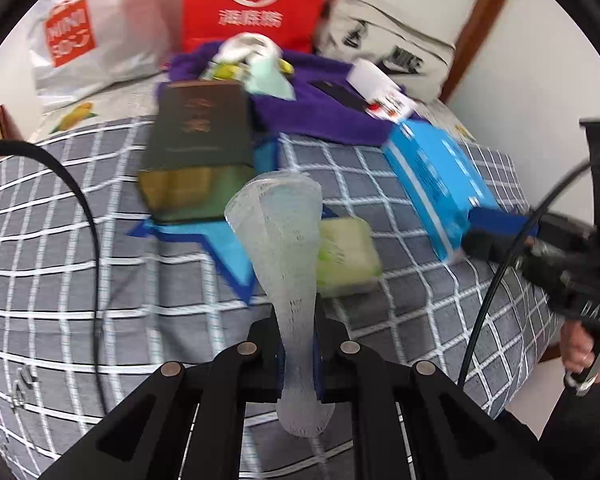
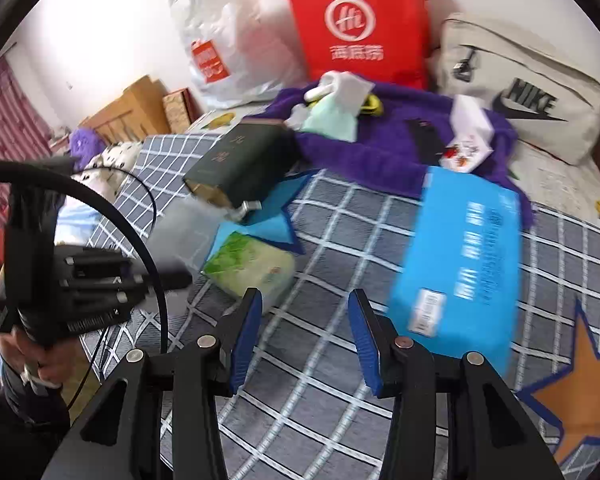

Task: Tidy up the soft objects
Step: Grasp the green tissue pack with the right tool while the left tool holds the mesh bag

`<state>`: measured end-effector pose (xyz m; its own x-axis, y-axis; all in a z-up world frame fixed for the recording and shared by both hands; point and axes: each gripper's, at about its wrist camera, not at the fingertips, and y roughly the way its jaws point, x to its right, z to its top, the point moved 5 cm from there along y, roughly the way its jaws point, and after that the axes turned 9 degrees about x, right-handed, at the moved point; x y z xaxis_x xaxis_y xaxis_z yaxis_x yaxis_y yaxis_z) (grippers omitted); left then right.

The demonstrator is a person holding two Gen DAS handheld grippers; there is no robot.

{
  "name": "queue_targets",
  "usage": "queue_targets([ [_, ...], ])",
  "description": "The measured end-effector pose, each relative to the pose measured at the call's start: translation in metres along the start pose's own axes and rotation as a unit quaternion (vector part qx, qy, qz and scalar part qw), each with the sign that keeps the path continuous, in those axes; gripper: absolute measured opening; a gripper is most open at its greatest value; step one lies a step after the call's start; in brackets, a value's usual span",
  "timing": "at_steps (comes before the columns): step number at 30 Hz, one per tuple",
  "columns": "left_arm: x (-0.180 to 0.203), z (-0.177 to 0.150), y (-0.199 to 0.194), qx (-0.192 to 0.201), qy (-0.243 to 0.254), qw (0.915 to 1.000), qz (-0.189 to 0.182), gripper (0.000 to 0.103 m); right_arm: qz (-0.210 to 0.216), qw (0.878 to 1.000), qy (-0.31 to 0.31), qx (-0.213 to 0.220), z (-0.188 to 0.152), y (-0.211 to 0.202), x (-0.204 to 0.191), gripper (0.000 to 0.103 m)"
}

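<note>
My left gripper (image 1: 298,344) is shut on a translucent white mesh sleeve (image 1: 284,248), held upright above the checked bedspread (image 1: 80,264). Beyond it lie a green tissue pack (image 1: 346,256), a dark green box (image 1: 200,140), a blue tissue pack (image 1: 436,176) and a purple towel (image 1: 320,112) with small items on it. My right gripper (image 2: 304,308) is open and empty over the bedspread (image 2: 320,360), between the green tissue pack (image 2: 252,268) and the blue tissue pack (image 2: 460,256). The dark green box (image 2: 240,160) and purple towel (image 2: 380,148) lie farther back.
A red bag (image 2: 360,20), a white plastic bag (image 2: 220,40) and a grey Nike bag (image 2: 520,88) lean against the wall at the back. The left gripper's body (image 2: 68,280) is at the left of the right wrist view. A wooden headboard (image 2: 128,112) is far left.
</note>
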<state>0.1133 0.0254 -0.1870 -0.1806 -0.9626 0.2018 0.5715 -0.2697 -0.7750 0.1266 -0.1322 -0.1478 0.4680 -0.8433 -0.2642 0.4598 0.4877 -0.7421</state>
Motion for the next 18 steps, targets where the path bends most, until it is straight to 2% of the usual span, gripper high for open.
queue_targets([
  [4, -0.027, 0.006, -0.007, 0.01, -0.023, 0.9996, 0.011, 0.01, 0.012, 0.999, -0.034, -0.015, -0.001, 0.021, -0.019, 0.046],
  [7, -0.042, 0.008, -0.01, 0.017, -0.039, 0.999, 0.011, 0.01, 0.013, 0.998, -0.063, -0.029, -0.003, 0.041, -0.032, 0.056],
  [9, -0.049, 0.009, -0.01, 0.02, -0.046, 0.9987, 0.012, 0.01, 0.018, 0.996, -0.082, -0.036, -0.005, 0.05, -0.039, 0.058],
  [13, -0.058, 0.009, -0.009, 0.021, -0.05, 0.9985, 0.009, 0.01, -0.007, 0.99, -0.138, -0.041, -0.006, 0.068, -0.048, 0.078],
  [18, -0.063, 0.006, -0.006, 0.02, -0.053, 0.9984, 0.004, 0.01, -0.008, 0.981, -0.184, -0.056, -0.003, 0.089, -0.053, 0.079],
])
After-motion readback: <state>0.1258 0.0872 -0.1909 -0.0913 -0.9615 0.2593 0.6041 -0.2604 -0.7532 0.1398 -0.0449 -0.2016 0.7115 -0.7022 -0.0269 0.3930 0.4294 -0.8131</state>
